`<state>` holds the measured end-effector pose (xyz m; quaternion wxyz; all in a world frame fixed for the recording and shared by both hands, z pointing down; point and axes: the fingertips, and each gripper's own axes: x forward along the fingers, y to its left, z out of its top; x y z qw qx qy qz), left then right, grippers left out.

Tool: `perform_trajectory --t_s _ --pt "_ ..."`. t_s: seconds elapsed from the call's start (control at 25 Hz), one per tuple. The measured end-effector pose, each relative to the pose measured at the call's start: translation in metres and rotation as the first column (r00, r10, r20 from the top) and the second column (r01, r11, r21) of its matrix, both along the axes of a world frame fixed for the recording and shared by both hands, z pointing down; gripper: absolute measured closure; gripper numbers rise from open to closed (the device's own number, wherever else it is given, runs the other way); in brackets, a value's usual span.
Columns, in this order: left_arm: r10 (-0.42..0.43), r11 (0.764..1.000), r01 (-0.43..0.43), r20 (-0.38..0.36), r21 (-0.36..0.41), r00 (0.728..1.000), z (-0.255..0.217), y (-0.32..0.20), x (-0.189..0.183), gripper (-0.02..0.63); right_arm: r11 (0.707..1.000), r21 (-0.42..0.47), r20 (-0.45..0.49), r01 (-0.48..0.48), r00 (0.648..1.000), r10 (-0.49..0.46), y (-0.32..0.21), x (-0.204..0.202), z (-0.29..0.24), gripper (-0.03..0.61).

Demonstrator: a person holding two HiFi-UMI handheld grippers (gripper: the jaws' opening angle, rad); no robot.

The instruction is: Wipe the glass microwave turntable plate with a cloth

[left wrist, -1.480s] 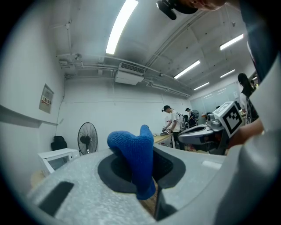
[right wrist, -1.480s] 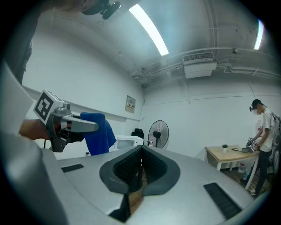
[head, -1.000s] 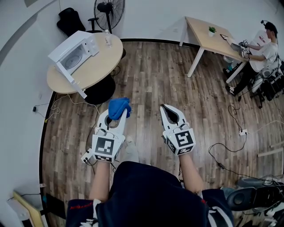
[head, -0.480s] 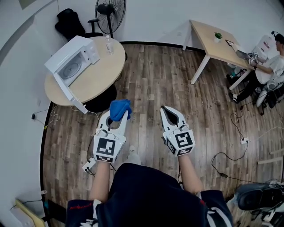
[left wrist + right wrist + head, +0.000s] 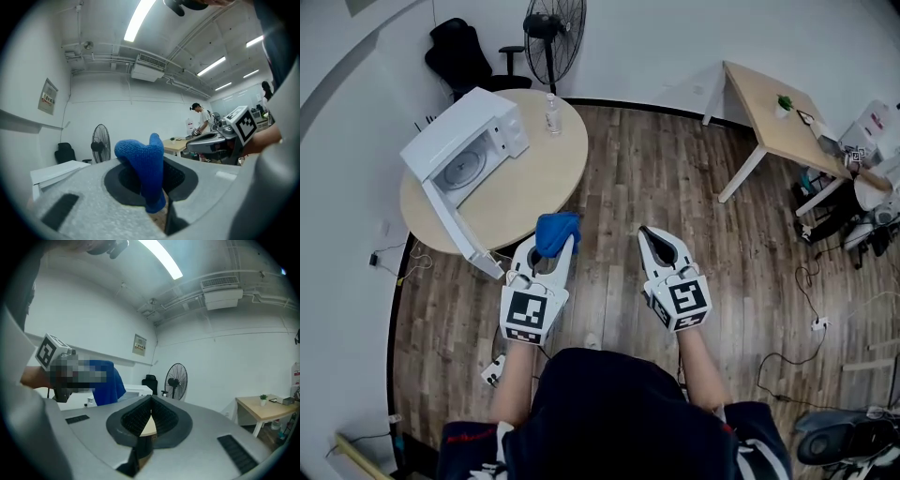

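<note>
A white microwave (image 5: 464, 141) stands on the round wooden table (image 5: 534, 178) at the upper left, its door (image 5: 459, 232) swung open. Inside it lies the glass turntable plate (image 5: 461, 169). My left gripper (image 5: 553, 246) is shut on a blue cloth (image 5: 556, 231), which bunches up above the jaws (image 5: 143, 166). It hovers at the table's near edge. My right gripper (image 5: 649, 231) is shut and holds nothing; its tips meet (image 5: 150, 405). It hangs over the wood floor, right of the left one.
A clear bottle (image 5: 551, 114) stands on the round table behind the microwave. A floor fan (image 5: 553, 28) and a black chair (image 5: 469, 58) are at the back wall. A rectangular desk (image 5: 773, 112) stands at the right, with a person (image 5: 877, 192) beside it. Cables lie on the floor (image 5: 811, 319).
Both grippers have travelled forward together toward the round table. The table and microwave now lie closer, and the cloth has reached the table's near edge.
</note>
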<state>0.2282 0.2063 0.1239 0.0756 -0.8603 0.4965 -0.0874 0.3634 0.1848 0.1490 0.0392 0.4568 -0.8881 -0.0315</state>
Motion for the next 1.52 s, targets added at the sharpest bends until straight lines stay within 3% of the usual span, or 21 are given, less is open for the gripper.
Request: perform_trajectory --t_s 0.56,0.92,1.2,1.52 --pt "-0.096 0.994 0.096 -0.01 -0.043 0.995 0.024 -0.098 -0.077 0.558 0.99 -0.042 -0.005 0.133 0.991 -0.133 -0.109 -0.094 0.018 0.568" --pt "-0.216 0.974 0.216 0.006 -0.063 0.976 0.034 -0.154 -0.108 0.558 0.958 -0.064 0.003 0.278 0.96 -0.279 -0.181 -0.143 0.025 0.568" --pt "-0.348 0.936 0.346 -0.012 -0.067 0.938 0.037 -0.202 -0.133 0.558 0.904 -0.097 0.001 0.416 0.909 -0.418 -0.243 -0.183 0.034 0.568" --pt "-0.511 0.857 0.509 0.002 -0.081 0.86 0.044 -0.241 -0.162 0.558 0.798 -0.134 -0.008 0.588 0.804 -0.594 -0.291 -0.23 0.041 0.568"
